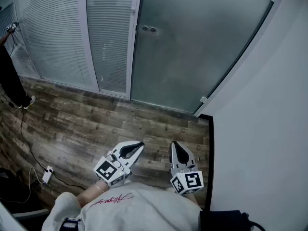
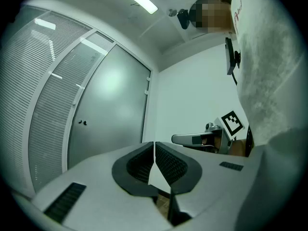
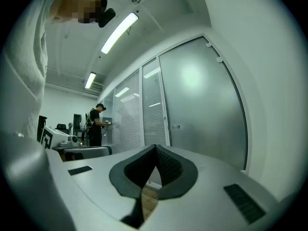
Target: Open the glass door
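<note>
Head view: a frosted glass door (image 1: 192, 42) stands closed straight ahead across a wooden floor (image 1: 96, 124). A white wall (image 1: 269, 129) runs along its right and slatted partition panels (image 1: 57, 32) stand to its left.
Glass door: a full-height pane that is probably heavy and stiff. Its face looks smooth and slippery for hard jaws, and it is likely breakable if knocked at an edge. Small clips on the right edge suggest it swings from that side.
Where to take hold: the small round fitting (image 1: 148, 29) close to the door's left edge, farthest from the clips, looks like the best purchase. It is too small to tell whether it is a knob or a lock. A flat push on the pane just beside it is the likely alternative.
Left gripper (image 1: 139, 146): the left gripper view shows the jaws brought together with the ribbed pads meeting. Nothing is between them. It is held low by the person's body, well apart from the door.
Right gripper (image 1: 175, 145): the right gripper view shows the jaws likewise closed on nothing. It is aimed roughly level toward the door and also well short of it.
Bystander: another person (image 1: 10, 76) stands at the far left by the partition, and a cable (image 1: 26, 143) trails over the floor.
</note>
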`<state>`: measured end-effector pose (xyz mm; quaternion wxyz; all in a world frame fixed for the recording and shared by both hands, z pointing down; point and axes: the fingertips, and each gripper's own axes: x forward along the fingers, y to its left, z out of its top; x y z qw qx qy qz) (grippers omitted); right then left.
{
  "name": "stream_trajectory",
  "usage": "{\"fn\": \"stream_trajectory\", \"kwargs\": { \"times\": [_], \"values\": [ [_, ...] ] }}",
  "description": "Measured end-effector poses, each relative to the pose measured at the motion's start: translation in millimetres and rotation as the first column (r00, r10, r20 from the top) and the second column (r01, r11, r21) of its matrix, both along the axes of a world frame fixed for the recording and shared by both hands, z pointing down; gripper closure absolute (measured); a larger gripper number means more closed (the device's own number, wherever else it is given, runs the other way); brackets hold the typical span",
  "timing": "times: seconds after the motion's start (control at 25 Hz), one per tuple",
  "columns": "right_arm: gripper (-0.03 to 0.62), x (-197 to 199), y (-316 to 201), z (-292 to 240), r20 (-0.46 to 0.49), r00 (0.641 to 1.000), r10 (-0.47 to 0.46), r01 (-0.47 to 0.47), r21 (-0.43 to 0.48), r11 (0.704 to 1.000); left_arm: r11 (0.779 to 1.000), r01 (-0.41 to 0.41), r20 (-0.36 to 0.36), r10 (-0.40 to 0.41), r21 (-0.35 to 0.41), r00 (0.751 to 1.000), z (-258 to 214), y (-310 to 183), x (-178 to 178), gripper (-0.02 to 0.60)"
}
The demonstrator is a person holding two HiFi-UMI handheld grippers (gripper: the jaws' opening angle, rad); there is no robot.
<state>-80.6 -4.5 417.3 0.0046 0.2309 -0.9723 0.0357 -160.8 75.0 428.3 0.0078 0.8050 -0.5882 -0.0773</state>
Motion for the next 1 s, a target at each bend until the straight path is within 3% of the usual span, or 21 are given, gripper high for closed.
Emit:
{"fn": "stream_trajectory", "kwargs": {
  "times": [0.36, 1.0],
  "values": [
    [0.577, -1, 0, 1, -0.002, 1.0, 0.003, -0.003, 0.0, 1.0, 1.0, 0.004, -0.001, -0.004, 0.026, 1.0, -3, -2, -2, 0.558],
    [0.576, -15, 5, 0, 0.03, 0.999, 0.024, -0.024, 0.0, 1.0, 1.0, 0.014, -0.005, -0.014, 0.006, 1.0, -2, 8, -20, 0.557]
  ]
}}
